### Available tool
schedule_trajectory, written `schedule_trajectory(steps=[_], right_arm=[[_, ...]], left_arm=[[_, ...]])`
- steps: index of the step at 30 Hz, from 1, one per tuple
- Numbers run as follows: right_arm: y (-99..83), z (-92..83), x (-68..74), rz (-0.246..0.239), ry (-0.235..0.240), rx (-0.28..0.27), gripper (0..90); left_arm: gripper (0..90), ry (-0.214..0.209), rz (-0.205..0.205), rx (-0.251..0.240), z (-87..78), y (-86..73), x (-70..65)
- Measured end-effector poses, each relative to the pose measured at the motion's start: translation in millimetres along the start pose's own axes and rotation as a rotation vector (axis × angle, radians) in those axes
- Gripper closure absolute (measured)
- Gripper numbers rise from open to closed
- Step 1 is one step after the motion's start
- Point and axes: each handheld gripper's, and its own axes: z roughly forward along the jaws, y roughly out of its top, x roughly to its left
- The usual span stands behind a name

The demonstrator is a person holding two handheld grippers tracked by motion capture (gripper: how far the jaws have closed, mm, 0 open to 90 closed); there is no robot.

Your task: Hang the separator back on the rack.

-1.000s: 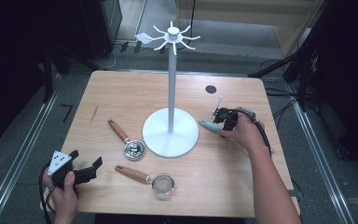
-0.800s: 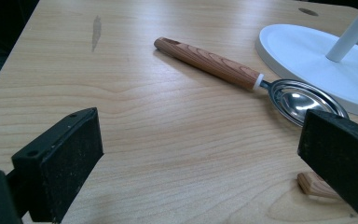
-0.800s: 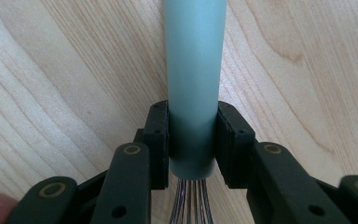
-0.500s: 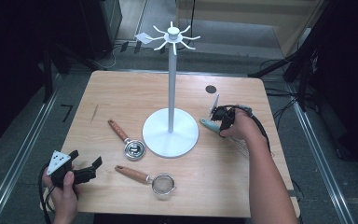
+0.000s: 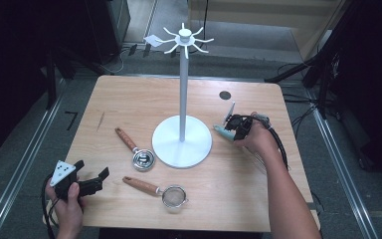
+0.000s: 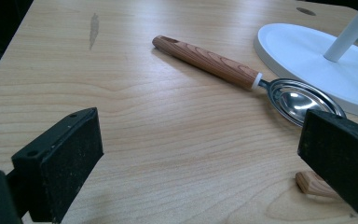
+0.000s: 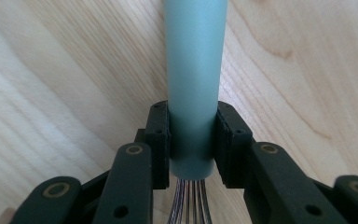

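Two grippers work this pale wooden table [image 5: 129, 99]. Nearest the person, the left gripper [image 5: 92, 181] sits at the table's near left corner, its jaws wide apart with nothing between them. Just ahead of it lie a small wire-mesh strainer with a wooden handle [image 5: 161, 191] and a steel measuring scoop with a wooden handle [image 6: 242, 77], whose bowl sits just beside the round base of the tall white hook stand [image 5: 182, 139].

Farther along on the right side, the right gripper [image 5: 236, 128] has its jaws clamped on the smooth grey-green cylindrical handle of a wire whisk [image 7: 193, 84]; in the right gripper view the pads press both sides of the handle near its wire end, with thin steel wires running down behind them. The whisk lies low over the table, its handle tip pointing toward the stand's base.

The step in hand looks like the pickup of the whisk, grip already secured. Next, I judge, comes a lift and a tilt so the whisk can be carried up to the radial hooks [image 5: 184, 40] at the stand's top.
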Motion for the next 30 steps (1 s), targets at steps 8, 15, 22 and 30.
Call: schedule_trajectory(steps=[8,15,22,30], right_arm=[[-7.2,-32.3,8.4,0.041,-0.006,-0.146,71.3],[-16.4,-61.5,17.8,0.066,-0.017,-0.312,71.3],[-30.9,-76.4,25.0,0.098,0.045,-0.485,71.3],[-44.5,-90.9,32.7,0.128,0.072,-0.679,71.3]], left_arm=[[0.1,0.002,0.002,0.001,-0.3,-0.2,-0.4],[0.1,0.005,0.009,0.003,-0.5,-0.2,-0.8],[0.1,0.005,0.016,-0.001,-0.6,-0.4,-1.3],[0.1,0.008,0.014,-0.001,-0.7,-0.4,-1.3]])
